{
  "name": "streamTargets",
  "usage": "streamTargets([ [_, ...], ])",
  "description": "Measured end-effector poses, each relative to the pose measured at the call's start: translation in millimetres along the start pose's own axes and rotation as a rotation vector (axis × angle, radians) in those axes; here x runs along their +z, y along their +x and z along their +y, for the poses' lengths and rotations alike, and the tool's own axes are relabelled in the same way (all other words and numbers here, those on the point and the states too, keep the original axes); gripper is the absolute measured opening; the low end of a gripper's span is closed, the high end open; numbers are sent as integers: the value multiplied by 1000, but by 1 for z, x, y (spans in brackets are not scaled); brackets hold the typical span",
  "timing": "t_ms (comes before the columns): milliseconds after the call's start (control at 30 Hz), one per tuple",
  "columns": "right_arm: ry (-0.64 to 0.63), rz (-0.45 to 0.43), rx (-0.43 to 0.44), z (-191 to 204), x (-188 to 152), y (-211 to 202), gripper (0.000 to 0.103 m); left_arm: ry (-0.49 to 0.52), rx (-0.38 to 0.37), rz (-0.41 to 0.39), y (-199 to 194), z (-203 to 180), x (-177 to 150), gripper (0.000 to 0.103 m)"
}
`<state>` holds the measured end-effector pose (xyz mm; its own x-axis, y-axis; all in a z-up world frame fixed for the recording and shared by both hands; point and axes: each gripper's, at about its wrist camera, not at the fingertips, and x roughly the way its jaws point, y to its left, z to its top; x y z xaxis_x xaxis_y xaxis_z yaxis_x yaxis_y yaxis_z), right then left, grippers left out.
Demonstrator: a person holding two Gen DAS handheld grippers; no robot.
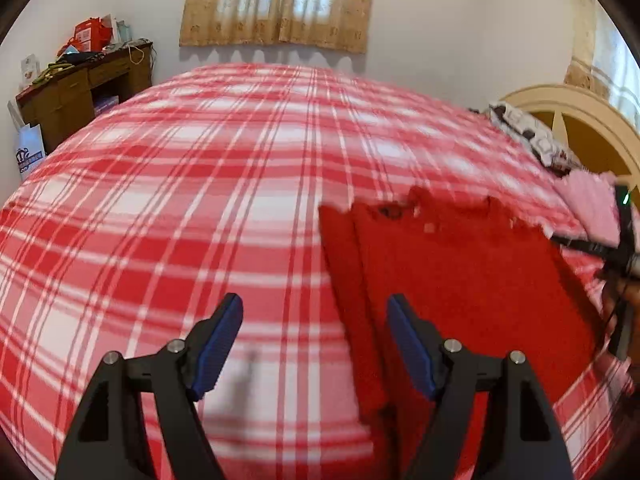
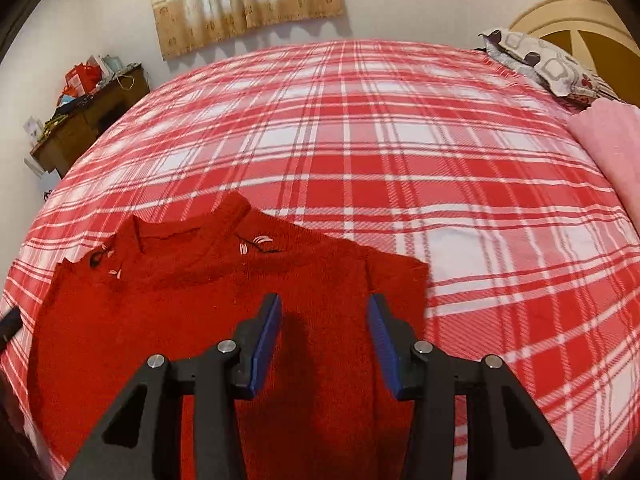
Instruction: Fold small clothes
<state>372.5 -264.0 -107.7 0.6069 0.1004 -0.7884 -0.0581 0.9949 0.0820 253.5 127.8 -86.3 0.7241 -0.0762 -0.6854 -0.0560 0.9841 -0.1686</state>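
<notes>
A red knit sweater [image 1: 460, 280] [image 2: 200, 320] lies flat on the red and white plaid bed sheet [image 1: 200, 200] [image 2: 440, 160], collar toward the far side. My left gripper [image 1: 315, 302] hovers open at the sweater's left edge, one finger over the sheet and the other over the knit, with nothing between the pads. My right gripper [image 2: 324, 300] stands over the sweater's right side near its shoulder. Its blue pads [image 2: 266, 344] are apart and only the flat fabric below shows in the gap.
A pink folded garment [image 1: 592, 204] [image 2: 612, 148] and a patterned pillow [image 1: 532, 136] [image 2: 540, 60] lie by the headboard [image 1: 580, 120] on the right. A cluttered wooden desk [image 1: 80, 92] [image 2: 88, 120] stands beyond the bed's left side. Curtains [image 1: 280, 0] hang on the far wall.
</notes>
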Motion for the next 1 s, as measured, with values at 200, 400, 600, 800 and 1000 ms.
streamTargets([
  [200,-39,12,-51,5,0,7,28,104,-94,73,46,-32,22,75],
  [400,-65,-36,-77,7,4,-6,0,198,-56,108,77,-51,18,6],
  [600,8,-145,-84,-4,14,-30,0,172,-57,9,50,-42,32,6],
  [800,44,-67,18,-8,18,-15,36,186,-52,-4,57,-49,39,6],
  [1000,5,-16,17,-2,15,8,53,172,-49,38,70,-45,29,6],
])
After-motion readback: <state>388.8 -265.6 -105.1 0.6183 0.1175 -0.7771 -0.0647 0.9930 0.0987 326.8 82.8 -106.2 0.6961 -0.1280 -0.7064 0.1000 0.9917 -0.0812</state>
